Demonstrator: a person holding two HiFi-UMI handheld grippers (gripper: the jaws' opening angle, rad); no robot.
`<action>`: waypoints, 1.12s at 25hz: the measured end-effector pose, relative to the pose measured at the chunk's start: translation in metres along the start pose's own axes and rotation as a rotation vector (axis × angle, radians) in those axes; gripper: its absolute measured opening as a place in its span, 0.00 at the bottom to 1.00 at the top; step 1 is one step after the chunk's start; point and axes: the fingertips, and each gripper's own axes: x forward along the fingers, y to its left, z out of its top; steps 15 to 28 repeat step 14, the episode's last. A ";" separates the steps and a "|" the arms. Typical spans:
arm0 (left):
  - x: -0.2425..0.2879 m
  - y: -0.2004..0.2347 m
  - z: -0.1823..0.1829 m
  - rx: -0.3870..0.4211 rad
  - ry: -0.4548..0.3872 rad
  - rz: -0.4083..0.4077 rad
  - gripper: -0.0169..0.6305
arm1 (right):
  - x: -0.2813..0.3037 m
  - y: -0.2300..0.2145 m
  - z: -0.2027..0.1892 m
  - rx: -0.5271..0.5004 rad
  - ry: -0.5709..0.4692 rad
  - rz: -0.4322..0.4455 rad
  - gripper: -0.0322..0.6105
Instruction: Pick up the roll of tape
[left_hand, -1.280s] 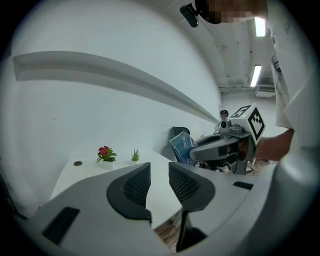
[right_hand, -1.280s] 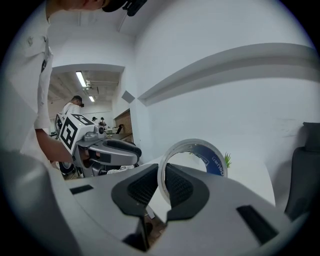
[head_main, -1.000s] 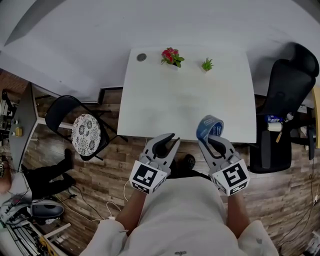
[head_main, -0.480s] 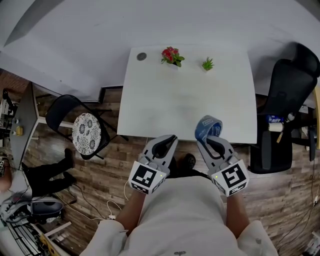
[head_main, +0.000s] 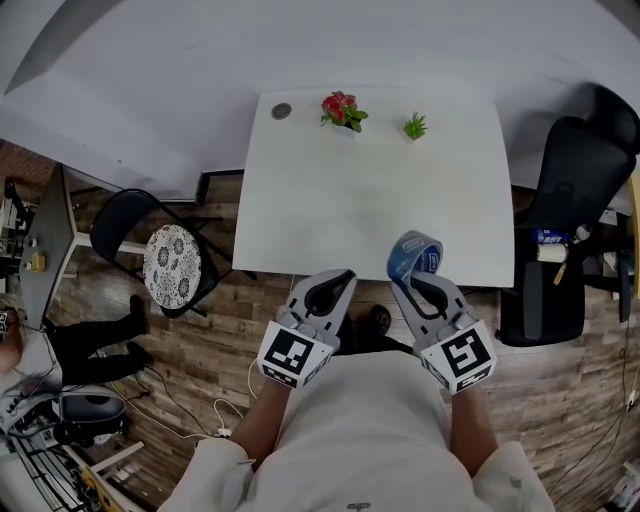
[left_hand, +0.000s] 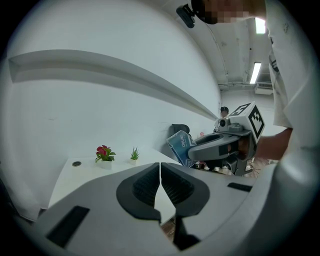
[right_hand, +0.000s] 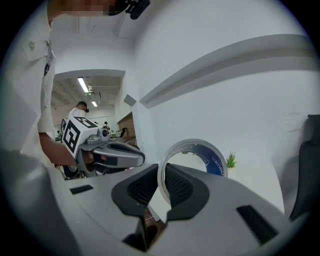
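The roll of tape (head_main: 415, 254), blue with a pale core, stands upright in my right gripper (head_main: 411, 285), which is shut on its rim just over the white table's near edge (head_main: 360, 275). In the right gripper view the roll of tape (right_hand: 200, 156) rises as a ring from between the pads (right_hand: 176, 186). My left gripper (head_main: 336, 284) hangs to the left of it, off the table's front edge, shut with nothing in it. The left gripper view shows its own pads (left_hand: 172, 186) meeting, and the tape (left_hand: 180, 145) in the other gripper.
At the table's far edge stand a red flower pot (head_main: 341, 109), a small green plant (head_main: 414, 127) and a small dark round disc (head_main: 282, 111). A black office chair (head_main: 580, 190) stands to the right, a patterned-seat chair (head_main: 170, 265) to the left. Wooden floor lies below.
The left gripper's jaws have come together from a slight opening. The right gripper and the tape have stayed where they were.
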 end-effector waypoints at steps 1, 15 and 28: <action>0.000 0.001 0.000 0.000 0.002 0.001 0.06 | 0.000 0.000 0.000 0.002 0.000 0.000 0.12; 0.005 0.009 -0.001 0.000 0.012 0.014 0.06 | 0.008 -0.007 -0.001 0.009 -0.002 0.002 0.12; 0.005 0.009 -0.001 0.000 0.012 0.014 0.06 | 0.008 -0.007 -0.001 0.009 -0.002 0.002 0.12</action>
